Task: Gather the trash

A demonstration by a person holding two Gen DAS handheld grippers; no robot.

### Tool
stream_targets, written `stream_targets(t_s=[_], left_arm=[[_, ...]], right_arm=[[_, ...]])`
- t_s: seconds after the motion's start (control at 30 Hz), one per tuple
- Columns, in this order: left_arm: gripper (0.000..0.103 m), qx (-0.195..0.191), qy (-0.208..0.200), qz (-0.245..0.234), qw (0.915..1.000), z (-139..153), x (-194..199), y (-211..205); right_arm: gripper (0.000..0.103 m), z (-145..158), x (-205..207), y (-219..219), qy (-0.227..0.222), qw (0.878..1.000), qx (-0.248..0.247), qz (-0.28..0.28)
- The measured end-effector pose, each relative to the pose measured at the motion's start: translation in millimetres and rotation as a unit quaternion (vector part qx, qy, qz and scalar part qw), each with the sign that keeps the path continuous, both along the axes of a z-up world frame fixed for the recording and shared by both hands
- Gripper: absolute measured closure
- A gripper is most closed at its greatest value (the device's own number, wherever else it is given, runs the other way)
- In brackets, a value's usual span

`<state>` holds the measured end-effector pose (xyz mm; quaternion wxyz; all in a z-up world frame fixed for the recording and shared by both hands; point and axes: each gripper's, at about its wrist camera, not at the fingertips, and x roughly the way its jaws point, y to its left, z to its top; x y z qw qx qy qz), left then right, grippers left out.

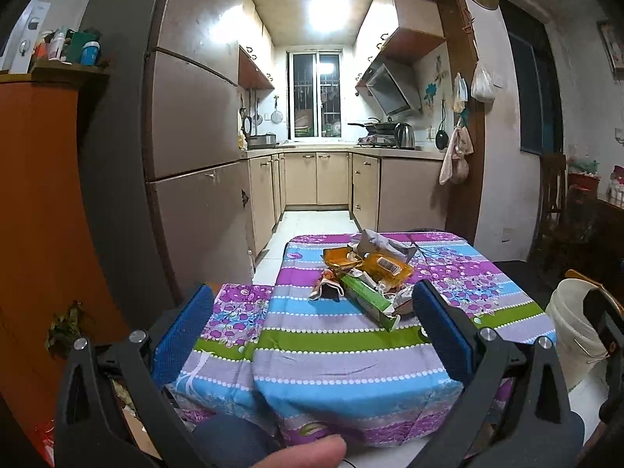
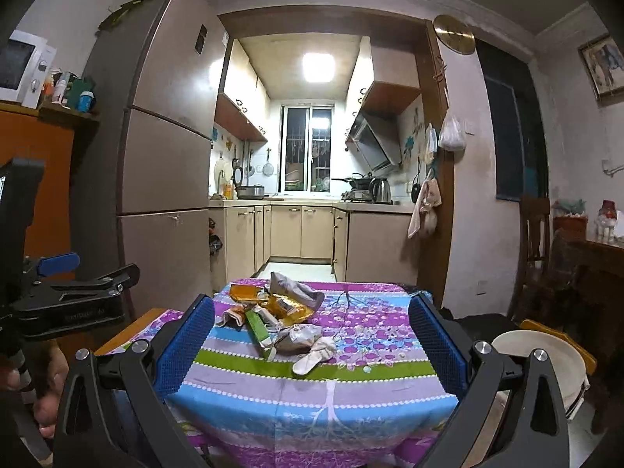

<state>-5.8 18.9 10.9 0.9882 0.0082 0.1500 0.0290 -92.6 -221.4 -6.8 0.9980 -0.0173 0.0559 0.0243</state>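
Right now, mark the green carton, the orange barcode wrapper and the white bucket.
green carton (image 2: pixel 257 328): right wrist view, middle of its long top face.
orange barcode wrapper (image 1: pixel 386 265): left wrist view, on its barcode label.
white bucket (image 2: pixel 536 347): right wrist view, on its inner wall.

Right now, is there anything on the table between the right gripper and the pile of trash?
No. In the right wrist view, only bare striped tablecloth lies between the open right gripper and the trash pile.
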Motion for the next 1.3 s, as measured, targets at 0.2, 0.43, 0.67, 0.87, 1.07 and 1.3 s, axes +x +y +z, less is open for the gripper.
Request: stream_targets(t_s=[0.2, 0.43, 0.67, 0.87, 1.07, 1.3], left_arm=[[0.005, -0.002, 0.003, -0.005, 1.0, 1.0, 0.0, -0.4], [0.005, -0.002, 0.006, -0.009, 0.9999, 0.8, 1.7, -1.7], [0.005, -0.008, 0.006, -0.014, 0.9999, 0.9, 1.1, -0.6], [0.005, -0.018, 0.008, -0.025, 0.9995, 1.3, -0.1, -1.0], [0.005, -0.017, 0.013, -0.037, 0.9991, -0.9, 2.7, -3.4], [0.005, -0.016, 0.011, -0.037, 0.9991, -2.9, 4.2, -4.1]], right_arm=[[0.004, -0.8, 3.2, 1.6, -0.004, 1.0, 0.004, -0.002], [0.004, -3.9, 6.4, 0.9, 0.0, 1.0, 0.01, 0.0], [0.004, -4.4, 7.7, 1.8, -0.001, 1.0, 0.014, 0.004], [0.004, -6.9, 8.8, 0.1, 0.0, 1.0, 0.017, 0.004], [0.004, -6.9, 9.4, 0.3, 0.001, 1.0, 0.017, 0.004], [0.004, -7.0, 9.9, -0.6, 0.001, 1.0, 0.018, 0.006]])
